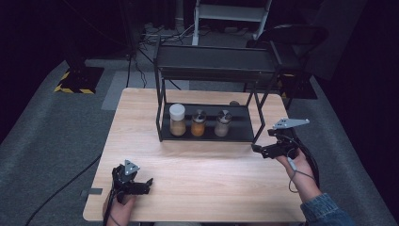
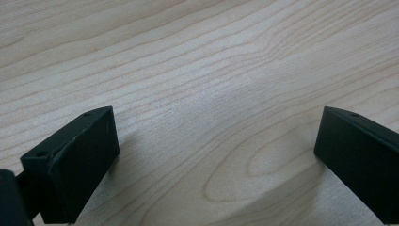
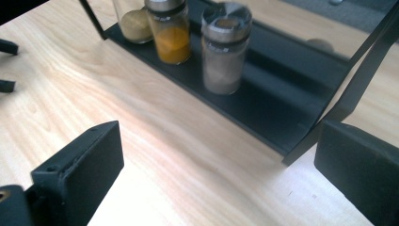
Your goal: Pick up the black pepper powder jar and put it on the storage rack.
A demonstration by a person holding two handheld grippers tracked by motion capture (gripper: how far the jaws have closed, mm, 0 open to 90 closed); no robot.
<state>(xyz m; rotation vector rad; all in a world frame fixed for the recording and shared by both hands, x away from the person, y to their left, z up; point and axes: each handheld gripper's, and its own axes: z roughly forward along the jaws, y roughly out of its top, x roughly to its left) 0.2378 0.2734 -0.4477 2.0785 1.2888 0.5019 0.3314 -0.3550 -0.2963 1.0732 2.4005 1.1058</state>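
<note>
A black two-tier metal rack (image 1: 209,132) stands at the back middle of the wooden table (image 1: 141,141). On its lower shelf stand three spice jars: a white-lidded tan jar (image 1: 177,119), an orange-filled jar (image 1: 198,123) and a brownish jar (image 1: 222,123). In the right gripper view the orange jar (image 3: 170,29) and the brownish jar (image 3: 226,47) sit on the shelf (image 3: 263,103). My right gripper (image 1: 259,149) is open beside the rack's front right leg, empty. My left gripper (image 1: 147,184) is open near the table's front left, over bare wood (image 2: 207,94).
The rack's upper shelf (image 1: 216,59) overhangs the jars. Its slanted right leg (image 3: 357,84) stands just ahead of my right jaws. Grey carpet (image 1: 51,127) surrounds the table, and a dark chair (image 1: 294,42) and a white frame (image 1: 230,14) stand behind it.
</note>
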